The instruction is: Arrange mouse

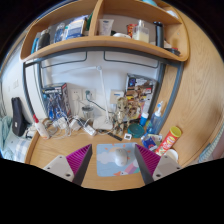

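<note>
The claw (114, 164) gapes wide and holds nothing; between its fingers lies a pale mouse pad (116, 157) (cluttered desk (60, 148) beyond, shelf (100, 45) above).

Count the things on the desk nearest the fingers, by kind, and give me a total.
Pale blue flat sheet, lying between the open fingers: 1
Colourful packet, right of the fingers: 1
White round object beside the packet: 1
Total: 3
The clutter beyond is too small to count.
</note>
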Demonstrator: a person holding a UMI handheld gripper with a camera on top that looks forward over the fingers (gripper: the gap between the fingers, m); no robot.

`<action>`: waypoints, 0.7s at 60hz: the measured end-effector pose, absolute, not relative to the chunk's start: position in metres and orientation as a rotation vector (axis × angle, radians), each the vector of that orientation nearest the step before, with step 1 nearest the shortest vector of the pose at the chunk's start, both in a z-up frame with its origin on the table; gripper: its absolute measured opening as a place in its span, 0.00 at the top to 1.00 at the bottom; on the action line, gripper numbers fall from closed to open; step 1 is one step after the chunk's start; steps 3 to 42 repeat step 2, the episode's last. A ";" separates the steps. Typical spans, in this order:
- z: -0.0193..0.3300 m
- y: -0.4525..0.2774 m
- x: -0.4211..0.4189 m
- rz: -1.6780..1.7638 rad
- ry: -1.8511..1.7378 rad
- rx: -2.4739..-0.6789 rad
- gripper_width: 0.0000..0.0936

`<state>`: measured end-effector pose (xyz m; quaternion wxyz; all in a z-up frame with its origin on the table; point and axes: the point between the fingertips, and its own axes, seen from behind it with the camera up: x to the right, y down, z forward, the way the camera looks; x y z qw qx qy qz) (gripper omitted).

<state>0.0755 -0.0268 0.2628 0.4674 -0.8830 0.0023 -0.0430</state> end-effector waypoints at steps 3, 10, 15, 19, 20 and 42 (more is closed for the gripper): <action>0.261 -0.028 0.076 -0.111 0.003 -2.168 0.08; 0.261 -0.028 0.076 -0.111 0.003 -2.168 0.08; 0.261 -0.028 0.076 -0.111 0.003 -2.168 0.08; 0.261 -0.028 0.076 -0.111 0.003 -2.168 0.08; 0.261 -0.028 0.076 -0.111 0.003 -2.168 0.08; 0.261 -0.028 0.076 -0.111 0.003 -2.168 0.08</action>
